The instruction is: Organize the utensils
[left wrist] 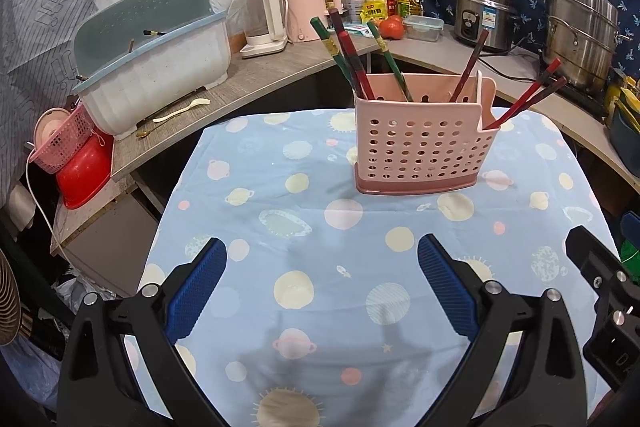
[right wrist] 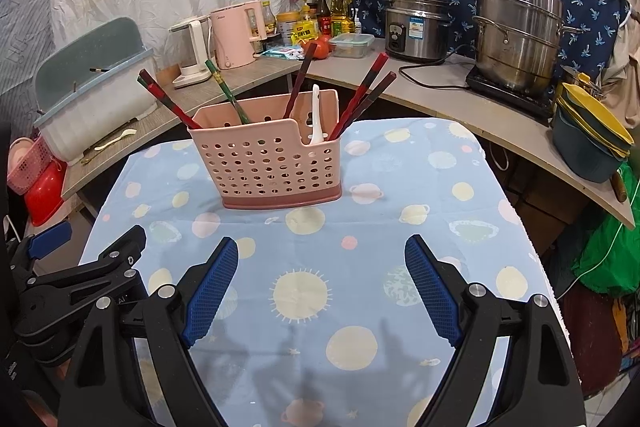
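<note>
left tongs (left wrist: pixel 322 279): wide, hold nothing | right tongs (right wrist: pixel 322 285): wide, hold nothing | pink basket (right wrist: pixel 264 163): straight ahead, both about as near | chopsticks (right wrist: pixel 366 95): stand up, leaning

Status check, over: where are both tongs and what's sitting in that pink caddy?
Left tongs and right tongs open, empty, above the tablecloth. Pink caddy upright, holding chopsticks and a white spoon. Nothing between tongs and caddy.
</note>
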Tool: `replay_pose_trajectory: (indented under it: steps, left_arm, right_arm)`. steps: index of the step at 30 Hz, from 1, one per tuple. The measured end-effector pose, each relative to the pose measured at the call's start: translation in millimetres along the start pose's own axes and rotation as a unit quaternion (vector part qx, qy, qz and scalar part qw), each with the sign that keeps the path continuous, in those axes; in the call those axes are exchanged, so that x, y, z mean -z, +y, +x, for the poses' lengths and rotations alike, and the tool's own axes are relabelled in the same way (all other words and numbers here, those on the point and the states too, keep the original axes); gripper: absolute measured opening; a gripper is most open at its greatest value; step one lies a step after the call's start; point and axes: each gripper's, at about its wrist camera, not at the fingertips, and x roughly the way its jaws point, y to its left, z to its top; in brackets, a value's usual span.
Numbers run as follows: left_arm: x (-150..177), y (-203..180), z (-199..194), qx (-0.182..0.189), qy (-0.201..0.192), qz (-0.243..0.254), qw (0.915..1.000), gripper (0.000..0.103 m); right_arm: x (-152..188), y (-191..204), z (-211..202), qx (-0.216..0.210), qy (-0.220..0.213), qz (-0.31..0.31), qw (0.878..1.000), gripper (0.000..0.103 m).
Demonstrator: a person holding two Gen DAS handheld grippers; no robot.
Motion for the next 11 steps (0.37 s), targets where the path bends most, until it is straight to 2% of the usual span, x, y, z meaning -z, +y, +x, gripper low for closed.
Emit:
replay_pose_trajectory:
  steps: [7,11]
  left_arm:
    - [-1.1,-0.8,0.4,-0.002,-0.002,0.003,1.0,0.092]
    - [-2.5,-0.9,1.5,0.0,-0.002,0.005,1.0,0.092]
  right_arm:
    - [-1.4,0.7,0.4,-0.002,-0.001,-0.002,1.0,0.085]
    - [-1.2,1.6,0.6,-0.003,-0.002,-0.003,1.0,0.09]
